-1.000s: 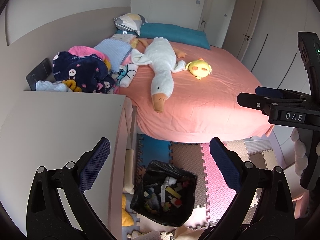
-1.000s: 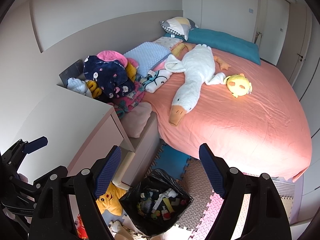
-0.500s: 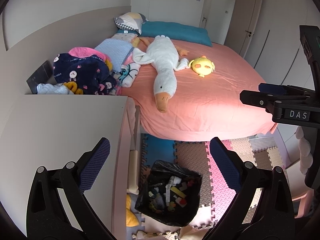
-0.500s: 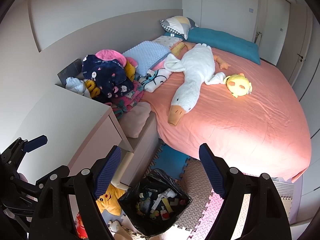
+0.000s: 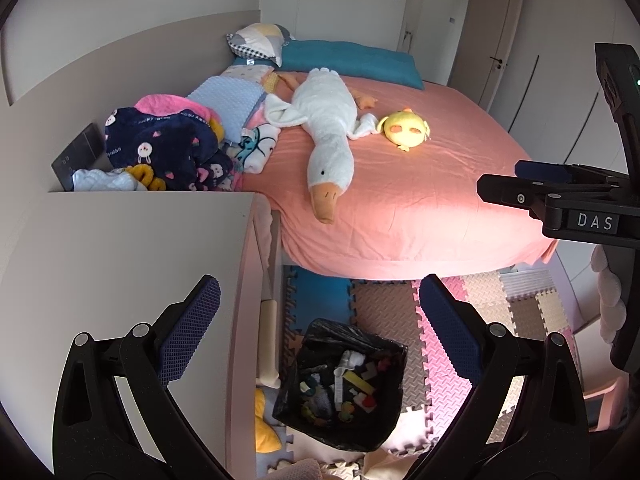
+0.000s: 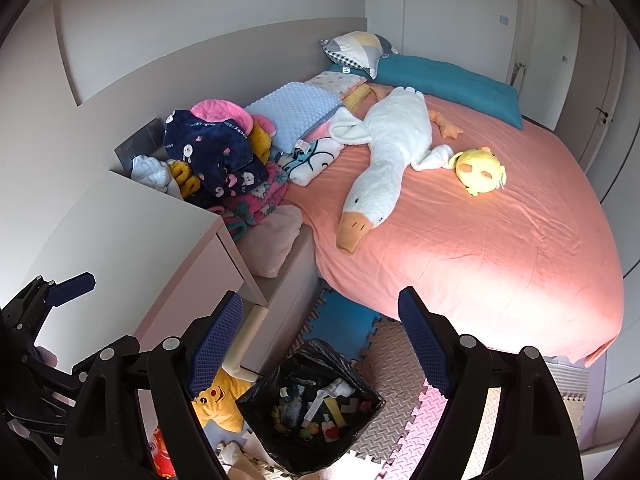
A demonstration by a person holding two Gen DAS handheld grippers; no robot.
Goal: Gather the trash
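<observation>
Both my left gripper (image 5: 316,320) and right gripper (image 6: 320,338) hang wide open, empty, above the black trash bag (image 5: 340,380) on the floor mats (image 5: 384,304), full of mixed scraps. "DAS" reads on my right gripper's side.

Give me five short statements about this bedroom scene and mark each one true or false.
1. The black trash bag stands open on the foam floor mats. True.
2. The white goose plush lies on the floor. False: it lies on the pink bed.
3. The left tool is clamped on a piece of trash. False: it is open and empty.
4. The small yellow plush lies on the bed beside the goose. True.
5. The trash bag is empty. False: assorted small items lie inside it.
</observation>
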